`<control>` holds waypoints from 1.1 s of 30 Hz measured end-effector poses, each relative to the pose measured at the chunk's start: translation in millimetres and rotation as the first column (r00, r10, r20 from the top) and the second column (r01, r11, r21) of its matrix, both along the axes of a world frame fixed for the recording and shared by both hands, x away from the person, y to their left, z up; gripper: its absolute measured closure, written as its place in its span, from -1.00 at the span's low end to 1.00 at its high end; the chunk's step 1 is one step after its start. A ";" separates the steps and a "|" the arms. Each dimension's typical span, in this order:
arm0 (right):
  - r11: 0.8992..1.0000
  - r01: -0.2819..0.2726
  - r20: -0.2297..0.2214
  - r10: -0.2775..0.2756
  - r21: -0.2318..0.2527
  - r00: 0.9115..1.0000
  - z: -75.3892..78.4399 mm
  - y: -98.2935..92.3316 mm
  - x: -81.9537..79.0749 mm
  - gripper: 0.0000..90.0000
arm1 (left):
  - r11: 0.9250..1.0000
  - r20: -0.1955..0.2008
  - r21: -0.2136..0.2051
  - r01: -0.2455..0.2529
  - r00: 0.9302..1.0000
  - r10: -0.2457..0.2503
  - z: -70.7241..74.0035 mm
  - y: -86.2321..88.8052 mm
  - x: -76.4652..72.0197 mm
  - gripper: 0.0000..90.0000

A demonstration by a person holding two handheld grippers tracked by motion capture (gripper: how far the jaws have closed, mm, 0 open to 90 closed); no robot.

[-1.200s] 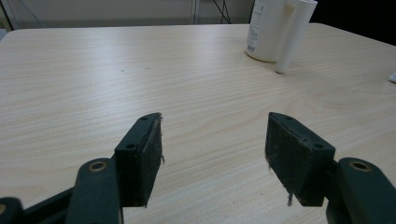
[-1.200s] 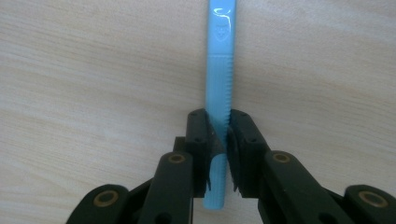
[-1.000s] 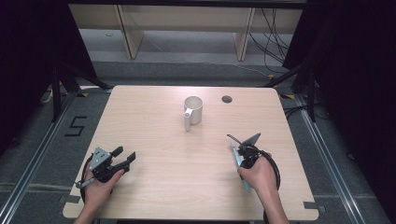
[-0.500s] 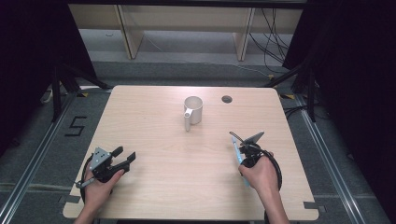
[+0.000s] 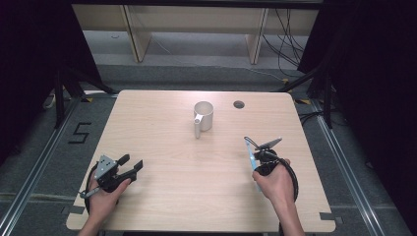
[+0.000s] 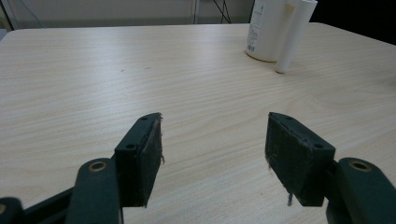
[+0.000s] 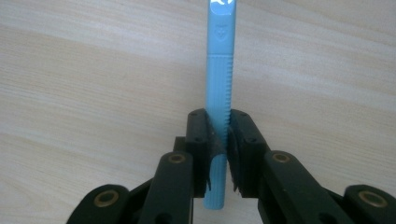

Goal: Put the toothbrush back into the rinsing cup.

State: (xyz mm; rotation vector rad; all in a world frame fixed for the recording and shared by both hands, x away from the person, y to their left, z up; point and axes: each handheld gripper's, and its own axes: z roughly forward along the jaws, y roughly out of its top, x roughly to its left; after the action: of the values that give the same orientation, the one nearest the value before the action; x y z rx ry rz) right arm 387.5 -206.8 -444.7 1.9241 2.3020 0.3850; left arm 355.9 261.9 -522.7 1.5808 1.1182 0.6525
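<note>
High view first: we see our right hand-held gripper (image 5: 260, 150) near the right edge of the pale wooden tabletop (image 5: 162, 132), clamped on a slim light-blue plastic toothbrush handle (image 5: 252, 156) that slants up from between its pads. Right gripper view confirms it for us: the two black jaws press on the ribbed lower part of the handle, which rises straight upward over the wood. Our left hand-held gripper (image 5: 132, 166) rests near the front left corner with its jaws spread wide and nothing between them. A white ceramic mug (image 5: 202, 117) stands upright toward the far middle, well apart from both, handle toward us.
</note>
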 end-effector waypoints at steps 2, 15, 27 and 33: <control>0.999 0.043 -0.018 -0.043 0.015 0.999 1.4 3.5 -1.5 0.77 | 1.000 0.000 0.000 0.000 1.000 0.000 0.0 -0.1 0.0 -0.19; 0.998 -0.025 0.099 0.019 0.053 0.995 4.1 0.5 -4.6 0.77 | 1.000 0.011 -0.008 0.006 1.000 -0.006 -0.8 -0.5 0.9 -0.19; 0.996 -0.067 0.242 0.050 0.062 0.969 3.1 -1.3 -8.3 0.77 | 1.000 0.009 -0.010 0.005 1.000 -0.005 -0.8 -0.6 0.9 -0.19; 0.997 -0.031 0.254 0.011 0.076 0.967 4.2 2.6 -11.0 0.77 | 1.000 0.008 -0.010 0.007 1.000 -0.007 -0.8 -0.8 0.8 -0.19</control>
State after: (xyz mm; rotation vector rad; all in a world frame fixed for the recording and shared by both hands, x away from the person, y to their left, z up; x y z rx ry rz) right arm 376.4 -204.1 -440.5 1.7669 2.1728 0.6915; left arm 356.6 261.1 -523.5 1.5717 1.1080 0.6478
